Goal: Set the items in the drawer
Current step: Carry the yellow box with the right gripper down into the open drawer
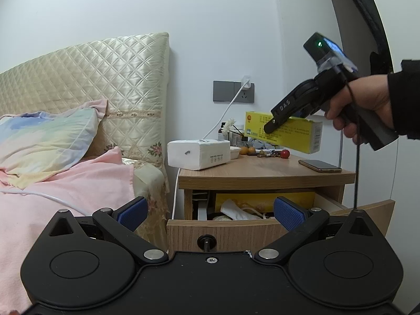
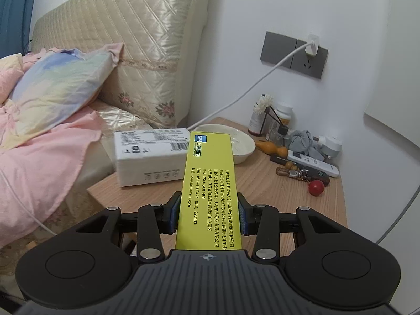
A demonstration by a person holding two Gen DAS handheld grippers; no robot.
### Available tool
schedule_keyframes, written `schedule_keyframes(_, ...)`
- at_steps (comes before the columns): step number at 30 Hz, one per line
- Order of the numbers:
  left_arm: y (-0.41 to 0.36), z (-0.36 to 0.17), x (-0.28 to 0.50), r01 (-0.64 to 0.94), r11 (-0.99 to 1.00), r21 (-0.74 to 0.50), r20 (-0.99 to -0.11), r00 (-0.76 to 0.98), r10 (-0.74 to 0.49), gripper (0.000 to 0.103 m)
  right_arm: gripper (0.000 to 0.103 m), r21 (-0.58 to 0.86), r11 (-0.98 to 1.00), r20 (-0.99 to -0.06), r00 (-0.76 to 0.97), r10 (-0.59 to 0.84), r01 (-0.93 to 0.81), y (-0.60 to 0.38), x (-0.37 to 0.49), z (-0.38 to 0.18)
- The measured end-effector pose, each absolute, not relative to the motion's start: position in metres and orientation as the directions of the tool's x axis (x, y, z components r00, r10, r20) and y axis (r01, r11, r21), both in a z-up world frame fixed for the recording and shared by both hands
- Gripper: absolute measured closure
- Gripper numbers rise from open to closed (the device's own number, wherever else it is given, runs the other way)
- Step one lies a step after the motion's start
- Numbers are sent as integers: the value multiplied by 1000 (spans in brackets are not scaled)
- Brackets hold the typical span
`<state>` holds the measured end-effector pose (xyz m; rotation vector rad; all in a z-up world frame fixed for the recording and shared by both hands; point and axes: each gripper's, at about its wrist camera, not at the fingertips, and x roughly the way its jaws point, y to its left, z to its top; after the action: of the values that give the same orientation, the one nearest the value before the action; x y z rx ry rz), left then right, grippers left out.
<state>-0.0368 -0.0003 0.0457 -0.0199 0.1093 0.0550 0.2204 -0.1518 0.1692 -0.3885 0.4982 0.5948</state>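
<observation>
Clamping the yellow medicine box (image 2: 208, 191) between both blue pads (image 2: 172, 216), the right gripper (image 2: 208, 214) had its jaws closed onto the box's long sides, box pointing forward and held in the air above the wooden nightstand (image 2: 262, 191). In the left wrist view the same box (image 1: 294, 134) sat level in the right gripper (image 1: 273, 123), gripped by a hand (image 1: 362, 107) in a dark sleeve, up over the nightstand top, not in the drawer (image 1: 223, 232). Left gripper (image 1: 210, 210) had its jaws spread wide, nothing between the blue pads (image 1: 287, 214), hanging just in front of the drawer front and its dark knob (image 1: 206, 241). Drawer was pulled out, open, with a yellow carton (image 1: 262, 199) and crumpled white stuff (image 1: 239, 211) inside. On the nightstand top: white tissue pack (image 2: 151, 155), cream bowl (image 2: 241, 141) behind the box tip, remote (image 2: 312, 162), keys (image 2: 294, 173), red ball (image 2: 316, 187), a phone (image 1: 319, 166) near the right front corner. Pill bottles (image 2: 283, 113) and a dried flower (image 2: 263, 102) stood at the back near the wall. White charger (image 2: 312, 46) was plugged into the grey socket panel (image 2: 294, 52), cable running down. Bed to the left with quilted headboard (image 1: 105, 78), pastel pillow (image 1: 44, 141), pink blanket (image 1: 65, 191).
</observation>
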Motion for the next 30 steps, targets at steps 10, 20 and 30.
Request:
schedule_keyframes(10,-6,47,-40,-40,999,-8,-102,994,38,2,57,-224,691,-583,663,469,-687,-153,190,171)
schedule_keyframes(20,-6,46,-39,-39,999,-1,-104,994,39,2,57,-267,521,-711,531,462,-811,-132,170,143)
schedule_keyframes(30,-8,43,-36,-43,999,15,-116,992,45,1,57,-250,455,-778,457,431,-855,-126,187,109)
